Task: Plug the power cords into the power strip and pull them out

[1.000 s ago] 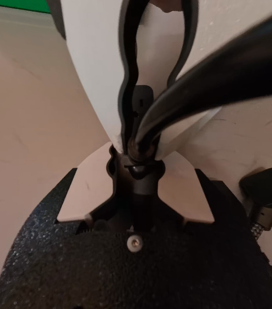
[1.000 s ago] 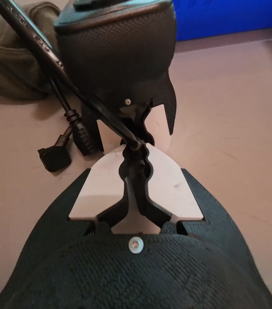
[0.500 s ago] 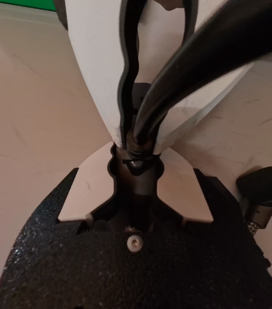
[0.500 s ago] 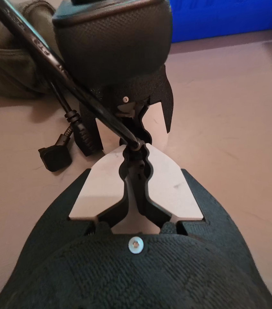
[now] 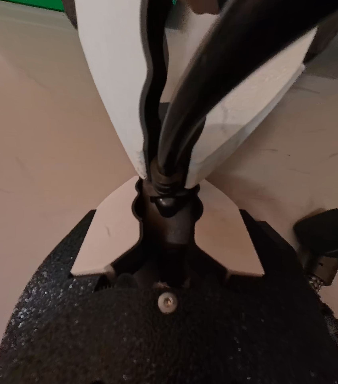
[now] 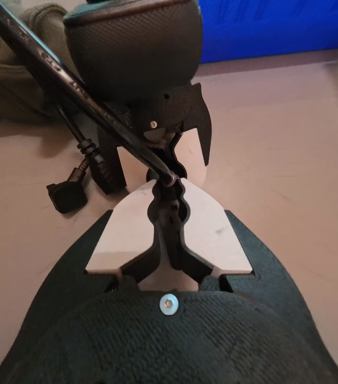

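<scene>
The left gripper (image 5: 167, 199) and right gripper (image 6: 169, 187) meet tip to tip over a pale pinkish surface (image 6: 278, 187), both closed on the same black connector assembly. In the left wrist view, the left jaws are pinching a dark plug body (image 5: 171, 224); just beyond it a ribbed strain relief leads into a thick black cord (image 5: 215, 68) that rises up and to the right. The white fingers (image 5: 112, 83) of the right gripper close on that far end.

In the right wrist view, the right jaws are pinching a narrow black plug (image 6: 169, 209), and the cord (image 6: 60, 68) climbs from its far tip toward the upper left, crossing in front of the left gripper (image 6: 170, 149), which faces it.

On the surface to the left lie a second black plug (image 6: 101, 164) with its own cord and a small angled connector (image 6: 67, 196) on a braided cable. Olive fabric (image 6: 4, 79) sits far left, a blue object (image 6: 278, 27) far right. No power strip can be made out.
</scene>
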Tool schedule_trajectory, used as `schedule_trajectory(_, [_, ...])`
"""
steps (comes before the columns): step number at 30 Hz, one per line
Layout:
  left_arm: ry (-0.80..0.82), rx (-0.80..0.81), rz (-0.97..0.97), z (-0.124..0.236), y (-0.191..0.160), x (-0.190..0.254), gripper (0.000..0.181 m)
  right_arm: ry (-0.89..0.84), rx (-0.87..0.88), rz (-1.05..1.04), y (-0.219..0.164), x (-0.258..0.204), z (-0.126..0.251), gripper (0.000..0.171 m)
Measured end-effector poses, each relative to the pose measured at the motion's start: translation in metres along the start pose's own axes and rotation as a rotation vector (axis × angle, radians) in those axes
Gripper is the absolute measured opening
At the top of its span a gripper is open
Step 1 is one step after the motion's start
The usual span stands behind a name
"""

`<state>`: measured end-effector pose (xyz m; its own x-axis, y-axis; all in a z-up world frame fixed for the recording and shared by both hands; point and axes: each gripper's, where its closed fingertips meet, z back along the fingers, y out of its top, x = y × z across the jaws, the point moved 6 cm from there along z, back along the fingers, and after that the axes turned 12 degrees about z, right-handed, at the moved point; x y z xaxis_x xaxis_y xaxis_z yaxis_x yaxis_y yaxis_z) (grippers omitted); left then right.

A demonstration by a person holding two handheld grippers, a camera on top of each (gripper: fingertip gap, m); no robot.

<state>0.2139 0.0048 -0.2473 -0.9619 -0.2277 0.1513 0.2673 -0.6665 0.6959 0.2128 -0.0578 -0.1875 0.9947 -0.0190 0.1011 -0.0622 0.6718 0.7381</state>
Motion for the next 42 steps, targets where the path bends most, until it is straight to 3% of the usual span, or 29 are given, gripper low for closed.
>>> schedule_trajectory(4, [-0.006,0.012,-0.033,0.000,0.000,0.002,0.045,-0.010,0.001,0.058,0.002,-0.007,0.002,0.015])
schedule_trajectory(9, [-0.020,0.008,0.007,0.000,0.000,0.001,0.045,0.010,0.129,-0.097,-0.004,0.000,-0.001,0.015])
schedule_trajectory(17, [0.002,0.010,0.010,0.000,0.001,-0.002,0.045,-0.010,0.195,-0.148,-0.007,0.001,-0.002,0.015])
schedule_trajectory(20, [-0.015,0.014,-0.037,0.000,0.000,0.003,0.045,-0.041,0.125,-0.017,-0.002,-0.009,0.000,0.015])
schedule_trajectory(25, [-0.009,0.011,-0.007,0.000,0.000,0.001,0.045,-0.045,0.219,-0.116,-0.007,-0.006,-0.002,0.015])
schedule_trajectory(28, [-0.023,0.017,-0.049,0.000,0.000,0.005,0.045,-0.094,0.213,-0.028,-0.006,-0.016,0.000,0.014])
schedule_trajectory(33, [-0.044,0.018,0.020,0.001,0.001,0.000,0.045,-0.088,0.314,-0.161,-0.009,-0.006,-0.004,0.014])
schedule_trajectory(35, [-0.041,0.018,-0.040,0.002,-0.001,0.003,0.045,-0.126,0.267,-0.055,-0.005,-0.016,-0.003,0.014])
schedule_trajectory(42, [-0.035,0.014,-0.014,0.000,-0.001,0.004,0.045,-0.121,0.335,-0.126,-0.009,-0.013,-0.004,0.014])
